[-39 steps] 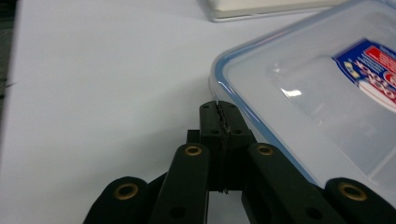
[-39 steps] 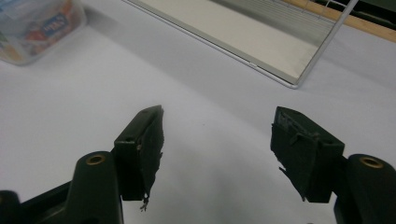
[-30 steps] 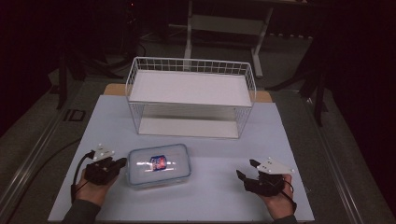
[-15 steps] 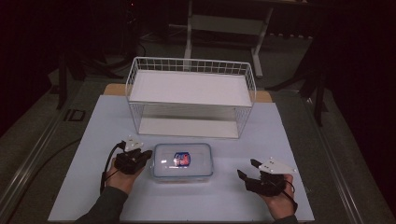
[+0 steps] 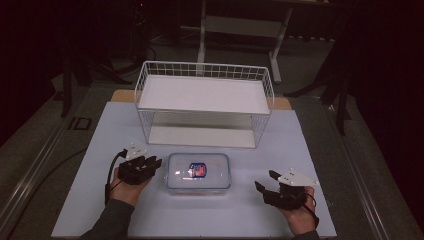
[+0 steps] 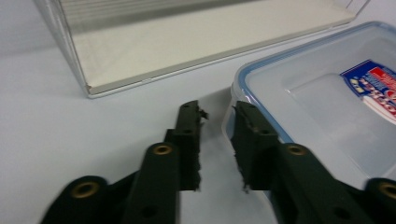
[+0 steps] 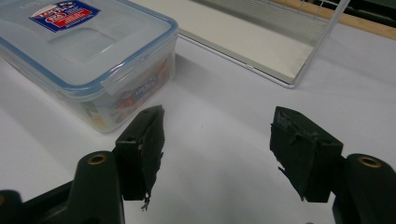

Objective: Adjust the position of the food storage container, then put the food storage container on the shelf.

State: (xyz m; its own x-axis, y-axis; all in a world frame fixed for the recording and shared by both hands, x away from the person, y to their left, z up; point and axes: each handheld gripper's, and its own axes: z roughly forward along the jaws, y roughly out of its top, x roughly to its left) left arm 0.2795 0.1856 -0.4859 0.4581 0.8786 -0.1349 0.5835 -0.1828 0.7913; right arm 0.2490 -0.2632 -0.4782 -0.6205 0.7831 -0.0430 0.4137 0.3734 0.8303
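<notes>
A clear plastic container point(image 5: 199, 172) with a blue-rimmed lid and a red-and-blue label lies on the white table, just in front of the wire rack. My left gripper point(image 5: 156, 162) is at the container's left end. In the left gripper view the jaws point(image 6: 217, 112) stand a narrow gap apart with nothing between them, and the right jaw rests against the container point(image 6: 327, 102) wall. My right gripper point(image 5: 265, 181) is off to the container's right, apart from it. Its jaws point(image 7: 219, 121) are wide open and empty, with the container point(image 7: 84, 51) ahead to the left.
A white wire rack point(image 5: 205, 100) with an upper shelf and a low base board point(image 6: 187, 37) stands behind the container; its corner point(image 7: 303, 56) is ahead of my right gripper. The white table cover point(image 5: 240, 215) ends near the hands. Dark floor and stands surround it.
My left gripper has moved right and slightly forward with the container sliding ahead of it, from the table's left to the middle in front of the rack. The right gripper has stayed put.
</notes>
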